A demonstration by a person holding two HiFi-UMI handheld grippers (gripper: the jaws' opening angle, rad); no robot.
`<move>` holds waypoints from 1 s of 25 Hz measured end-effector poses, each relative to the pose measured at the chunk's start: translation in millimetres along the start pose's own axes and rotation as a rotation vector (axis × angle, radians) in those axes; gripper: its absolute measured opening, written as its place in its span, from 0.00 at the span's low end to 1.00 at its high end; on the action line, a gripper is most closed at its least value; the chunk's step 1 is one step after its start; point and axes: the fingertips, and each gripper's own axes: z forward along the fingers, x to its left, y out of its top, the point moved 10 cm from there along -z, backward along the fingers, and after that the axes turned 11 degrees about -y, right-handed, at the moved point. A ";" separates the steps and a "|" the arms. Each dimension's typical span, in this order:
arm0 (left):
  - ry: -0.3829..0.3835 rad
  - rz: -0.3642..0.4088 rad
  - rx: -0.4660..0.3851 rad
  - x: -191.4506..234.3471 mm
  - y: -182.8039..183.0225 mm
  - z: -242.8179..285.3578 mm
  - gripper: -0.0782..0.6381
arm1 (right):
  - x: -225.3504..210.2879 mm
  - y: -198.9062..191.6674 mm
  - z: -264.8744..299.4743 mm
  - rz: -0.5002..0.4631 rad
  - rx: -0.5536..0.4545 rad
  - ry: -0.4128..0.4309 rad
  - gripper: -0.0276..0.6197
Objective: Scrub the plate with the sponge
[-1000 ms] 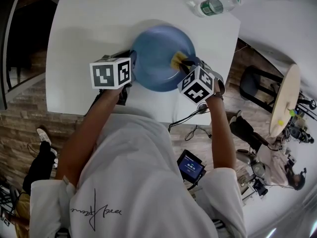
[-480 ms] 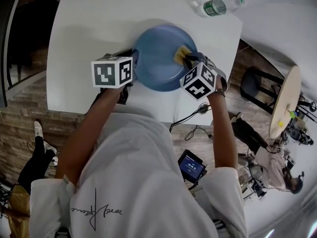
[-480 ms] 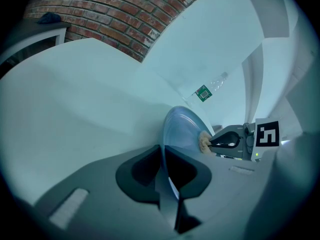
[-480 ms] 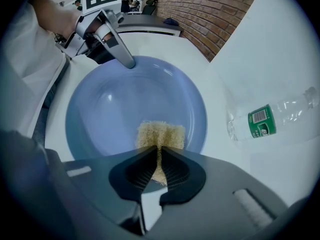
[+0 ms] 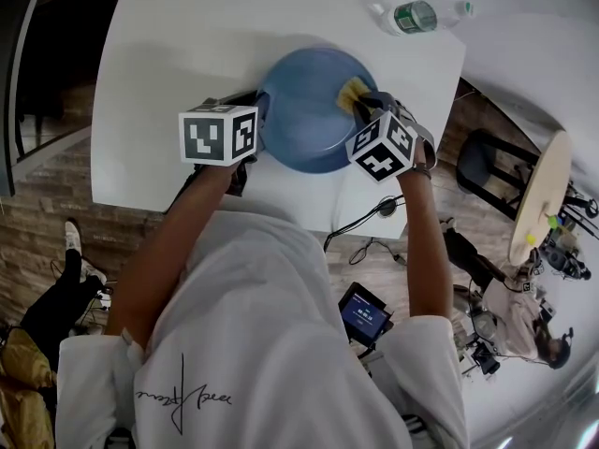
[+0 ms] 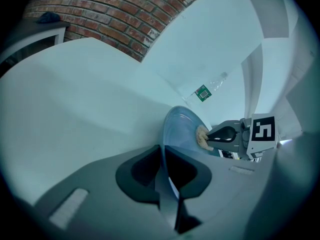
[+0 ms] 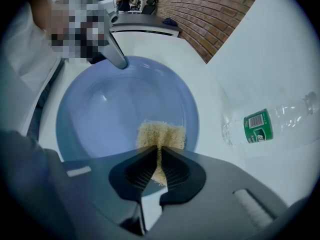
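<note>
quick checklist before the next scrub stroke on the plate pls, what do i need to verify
1. Plate held: ok, the left gripper is shut on the rim of the plate.
2. Sponge held: ok, the right gripper pinches the sponge at its middle.
3. Sponge on plate: ok, it lies against the inside, near the rim nearest the bottle.
4. Bottle out of the way: ok, it lies on the table, apart from the plate.
5. Plate flat on table: cannot tell, the held edge may be lifted.
</note>
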 end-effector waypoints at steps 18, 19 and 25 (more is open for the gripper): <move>-0.010 -0.001 0.011 1.3 2.0 5.8 0.17 | -19.0 9.4 14.5 0.102 -0.050 -0.043 0.09; -0.012 -0.005 0.009 1.4 2.0 4.7 0.17 | -19.5 11.6 14.2 0.106 -0.057 -0.047 0.09; -0.009 -0.023 0.000 1.3 2.7 5.2 0.16 | -16.6 24.1 16.0 0.067 -0.079 -0.099 0.09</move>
